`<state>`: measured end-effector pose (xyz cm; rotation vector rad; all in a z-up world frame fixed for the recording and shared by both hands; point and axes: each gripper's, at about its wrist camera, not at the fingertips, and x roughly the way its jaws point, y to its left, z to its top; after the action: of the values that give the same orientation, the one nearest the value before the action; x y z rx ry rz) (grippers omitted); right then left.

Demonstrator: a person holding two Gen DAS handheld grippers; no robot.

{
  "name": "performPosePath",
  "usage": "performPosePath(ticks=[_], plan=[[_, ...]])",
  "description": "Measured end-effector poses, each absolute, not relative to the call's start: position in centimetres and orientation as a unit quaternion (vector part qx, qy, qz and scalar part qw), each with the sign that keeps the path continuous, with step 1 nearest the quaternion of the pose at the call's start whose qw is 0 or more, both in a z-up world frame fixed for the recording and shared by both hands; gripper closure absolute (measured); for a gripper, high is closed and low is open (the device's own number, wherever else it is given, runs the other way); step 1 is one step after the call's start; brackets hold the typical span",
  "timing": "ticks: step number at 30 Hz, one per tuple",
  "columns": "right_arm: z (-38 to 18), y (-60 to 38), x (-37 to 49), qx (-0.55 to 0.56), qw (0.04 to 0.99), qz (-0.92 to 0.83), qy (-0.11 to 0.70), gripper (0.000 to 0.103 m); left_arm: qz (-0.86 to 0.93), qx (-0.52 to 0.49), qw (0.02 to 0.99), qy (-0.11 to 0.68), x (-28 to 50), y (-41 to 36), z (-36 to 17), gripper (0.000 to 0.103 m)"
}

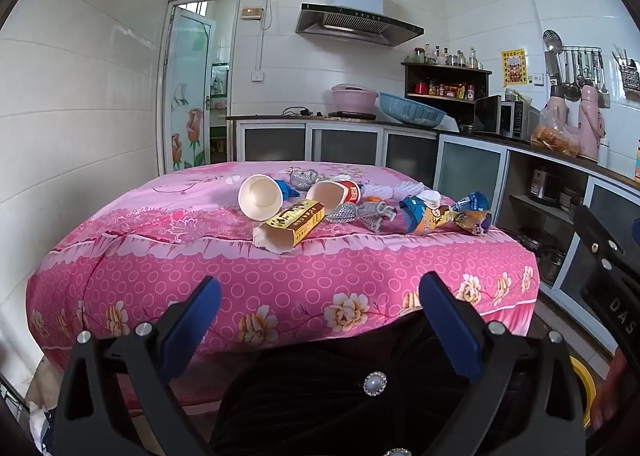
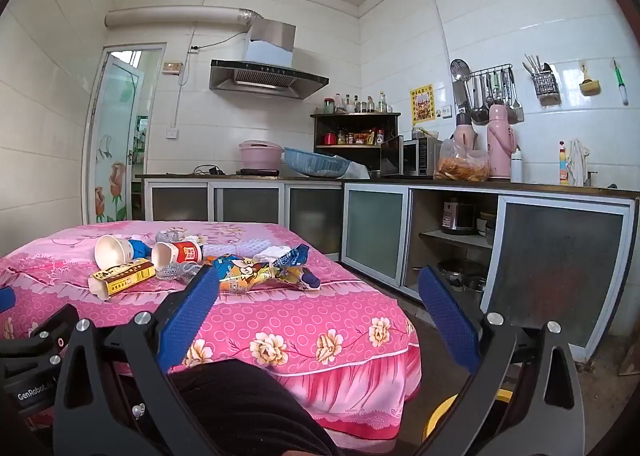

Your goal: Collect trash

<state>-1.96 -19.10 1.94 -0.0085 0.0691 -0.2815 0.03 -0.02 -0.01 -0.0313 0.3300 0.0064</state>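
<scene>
My left gripper's (image 1: pixel 320 296) blue ribbed pads (image 1: pixel 192 330) looked matt. The pink floral cloth cover (image 1: pixel 280 288) looked soft; the white paper cup (image 1: pixel 260 196) and yellow cardboard carton (image 1: pixel 292 224) matt; the blue-orange plastic snack wrapper (image 1: pixel 436 214) glossy, crinkled.

I can't read the yellow carton (image 1: pixel 291 225) print; yellow bin (image 2: pixel 442 414) mostly hidden behind my right gripper (image 2: pixel 318 312) frame.

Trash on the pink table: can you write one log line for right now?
phase: start | left gripper: open, empty | right gripper: open, empty | trash: yellow box, snack wrapper untouched on table
</scene>
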Motion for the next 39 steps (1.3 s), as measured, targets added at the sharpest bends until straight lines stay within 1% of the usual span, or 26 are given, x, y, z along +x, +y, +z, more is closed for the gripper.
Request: performPosePath(ticks=[39], plan=[[1.82, -19.2, -1.7, -0.003, 0.99, -0.14, 0.035, 0.008, 0.003, -0.016, 0.986, 0.164, 0.11, -0.08, -0.1, 0.008]])
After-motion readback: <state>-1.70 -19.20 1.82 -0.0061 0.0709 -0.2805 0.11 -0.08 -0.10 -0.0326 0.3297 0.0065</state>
